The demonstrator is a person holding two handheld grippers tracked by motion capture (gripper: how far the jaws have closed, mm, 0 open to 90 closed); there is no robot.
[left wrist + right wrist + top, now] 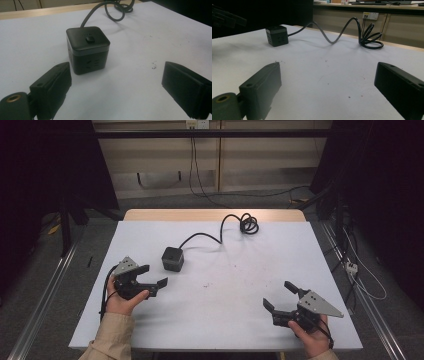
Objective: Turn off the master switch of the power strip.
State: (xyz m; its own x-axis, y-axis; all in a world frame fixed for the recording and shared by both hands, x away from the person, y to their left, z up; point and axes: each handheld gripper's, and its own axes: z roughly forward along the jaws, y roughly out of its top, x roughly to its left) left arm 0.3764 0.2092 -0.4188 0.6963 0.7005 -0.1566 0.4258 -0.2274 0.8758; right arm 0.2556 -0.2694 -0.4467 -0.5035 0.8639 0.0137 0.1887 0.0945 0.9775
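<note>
At the left of the table (90, 320), near the person's side, the left hand (121, 298) holds the left gripper (152, 276) low over the white surface, its jaws spread wide with nothing between them. In the left gripper view those two black jaws rise from the bottom corners, and the black cube power strip (88, 49) sits just beyond them, closer to the left-hand jaw but not touching it.

From the high view the cube stands left of the table's centre, just beyond and to the right of the left gripper. It has a small button on its top face and socket slots on the side facing the camera — visible in the left gripper view. Its black cable (201, 235) runs from the far side toward the right and ends in a loose coil (248, 224) near the table's far edge.

At the right, near the front edge, the right hand (311, 337) holds the right gripper (280, 296), likewise gaping and empty, pointed up-left toward the middle of the table — well apart from the cube. In the right gripper view the cube shows far off at upper left, the coil at upper right.
</note>
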